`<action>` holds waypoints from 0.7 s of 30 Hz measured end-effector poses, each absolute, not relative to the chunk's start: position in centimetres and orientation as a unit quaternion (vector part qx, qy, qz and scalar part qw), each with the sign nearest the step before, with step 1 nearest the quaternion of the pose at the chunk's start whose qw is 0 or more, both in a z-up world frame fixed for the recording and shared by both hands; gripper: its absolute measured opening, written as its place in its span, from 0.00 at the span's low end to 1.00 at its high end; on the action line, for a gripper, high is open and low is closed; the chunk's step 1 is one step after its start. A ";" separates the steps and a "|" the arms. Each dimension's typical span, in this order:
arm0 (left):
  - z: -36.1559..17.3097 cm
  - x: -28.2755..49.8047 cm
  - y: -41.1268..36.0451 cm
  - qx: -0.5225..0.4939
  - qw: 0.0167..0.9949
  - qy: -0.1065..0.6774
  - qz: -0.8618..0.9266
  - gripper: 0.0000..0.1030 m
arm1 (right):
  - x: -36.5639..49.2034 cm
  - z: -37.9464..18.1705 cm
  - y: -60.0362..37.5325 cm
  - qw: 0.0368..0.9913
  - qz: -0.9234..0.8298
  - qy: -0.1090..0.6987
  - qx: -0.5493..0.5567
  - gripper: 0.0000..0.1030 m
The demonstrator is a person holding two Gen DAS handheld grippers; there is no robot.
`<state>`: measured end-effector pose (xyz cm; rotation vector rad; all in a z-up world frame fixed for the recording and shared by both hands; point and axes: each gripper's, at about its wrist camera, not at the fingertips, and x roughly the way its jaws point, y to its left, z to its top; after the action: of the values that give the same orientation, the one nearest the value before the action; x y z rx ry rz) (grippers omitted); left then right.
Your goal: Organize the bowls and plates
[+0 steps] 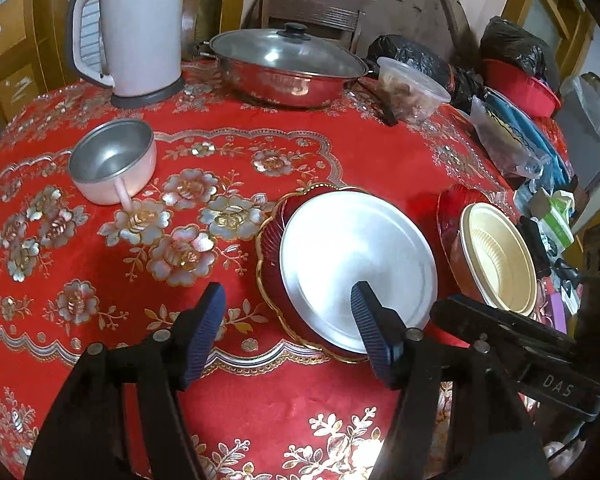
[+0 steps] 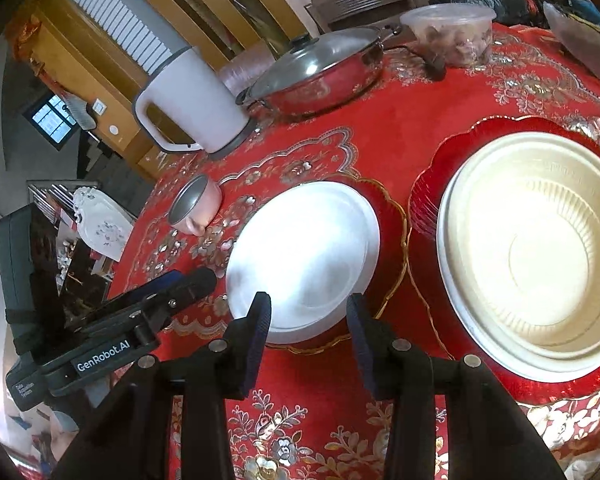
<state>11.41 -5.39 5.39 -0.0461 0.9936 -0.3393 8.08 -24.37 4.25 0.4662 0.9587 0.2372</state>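
1. My left claw (image 1: pixel 288 312) is spread wide, nothing between the fingers; hovering over the red tablecloth (image 1: pixel 340 152)
2. My right claw (image 2: pixel 309 308) is also apart, empty, pads either side of the near rim of the silver plate (image 2: pixel 300 256) without clear contact
3. Silver plate sits inside a red gold-rimmed plate (image 1: pixel 270 240), just ahead of both claws; left claw's right finger overlaps its near edge in the left wrist view, can't tell if touching
4. Right of that: cream ribbed bowl (image 2: pixel 540 256) nested in a white bowl (image 2: pixel 452 280), both on a second red scalloped plate (image 2: pixel 432 184). The two red plates are just beside each other
5. Ahead-left of my left claw: pink cup (image 1: pixel 112 160) with metal interior, tilted, handle toward me
6. Far ahead: pink kettle (image 1: pixel 140 28), lidded steel pot (image 1: pixel 288 68), clear plastic container (image 1: pixel 412 88) with something brown inside
7. Far right edge: black bags (image 1: pixel 512 44), clutter, not resolvable
8. Right claw body is visible at the right of the left wrist view; left claw body at the left of the right wrist view
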 end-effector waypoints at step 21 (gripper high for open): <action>4.0 13.4 -6.1 -0.034 0.853 0.495 -0.161 0.62 | 8.9 3.1 -24.7 0.850 0.092 0.454 0.250 0.42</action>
<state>13.39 -6.14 4.00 -0.0719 1.0405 -0.3386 8.90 -24.69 3.13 0.5255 0.9562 0.1931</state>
